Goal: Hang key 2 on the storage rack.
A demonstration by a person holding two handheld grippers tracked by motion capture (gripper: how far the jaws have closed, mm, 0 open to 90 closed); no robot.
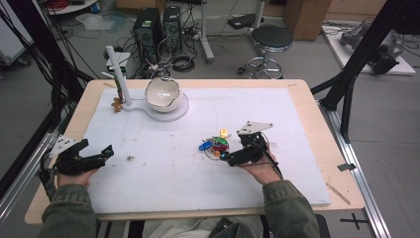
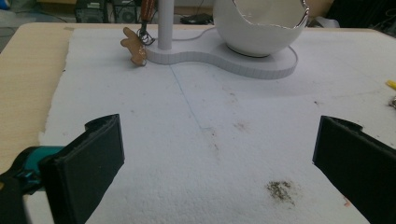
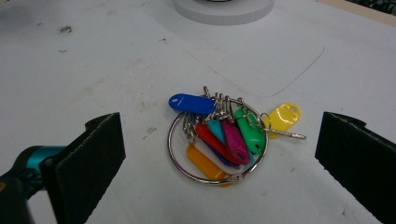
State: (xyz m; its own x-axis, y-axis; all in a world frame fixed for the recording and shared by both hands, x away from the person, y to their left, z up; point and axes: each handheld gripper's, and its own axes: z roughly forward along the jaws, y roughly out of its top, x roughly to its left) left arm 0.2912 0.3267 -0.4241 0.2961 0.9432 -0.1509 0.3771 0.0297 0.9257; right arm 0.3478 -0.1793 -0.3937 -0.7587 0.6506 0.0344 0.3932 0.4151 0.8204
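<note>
Lining up right gripper [image 3: 219,163], fingers wide and empty, to straddle key ring [image 3: 218,140] lying flat right of tabletop centre | left gripper [image 2: 217,172] gaping, idle near left edge, out of the way

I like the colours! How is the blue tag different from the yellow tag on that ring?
The blue tag is solid and dark; the yellow tag looks see-through. The blue tag sits at the top left of the metal key ring, with the bunch; the yellow tag lies outside the ring on the right. Both are small plastic tags with a hole at one end.
</note>
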